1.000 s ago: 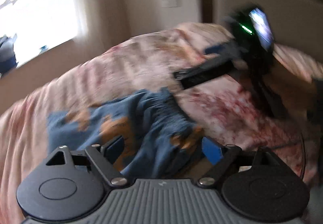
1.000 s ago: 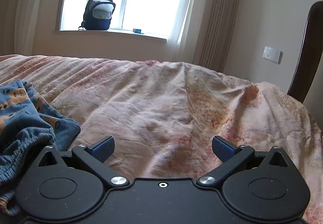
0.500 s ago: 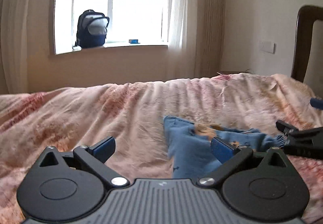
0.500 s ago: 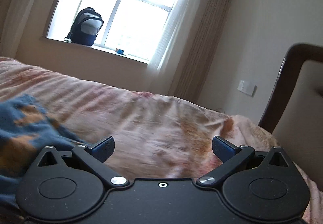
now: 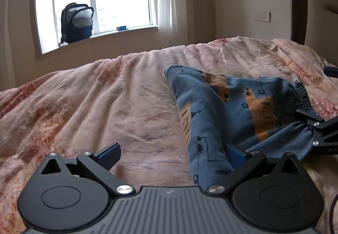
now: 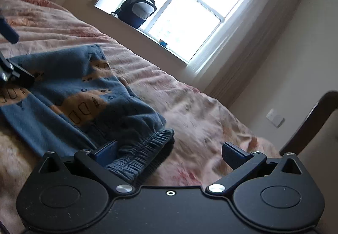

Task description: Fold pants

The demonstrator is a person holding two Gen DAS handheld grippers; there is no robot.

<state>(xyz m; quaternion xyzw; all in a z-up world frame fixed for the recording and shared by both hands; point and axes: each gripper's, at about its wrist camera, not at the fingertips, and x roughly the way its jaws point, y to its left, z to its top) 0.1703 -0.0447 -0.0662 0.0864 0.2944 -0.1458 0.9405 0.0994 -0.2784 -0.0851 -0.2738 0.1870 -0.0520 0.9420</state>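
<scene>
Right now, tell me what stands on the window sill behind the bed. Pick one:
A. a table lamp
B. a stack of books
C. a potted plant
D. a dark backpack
D: a dark backpack stands upright on the window sill against the panes, with only a small box beside it and the bed in front.

A rumpled pink floral bed (image 5: 131,107) carries crumpled blue pants (image 5: 232,107).

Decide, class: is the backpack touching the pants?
Apart. The left wrist view shows the backpack up on the windowsill, while the pants lie on the bedspread, with wall and bedding between them.
</scene>
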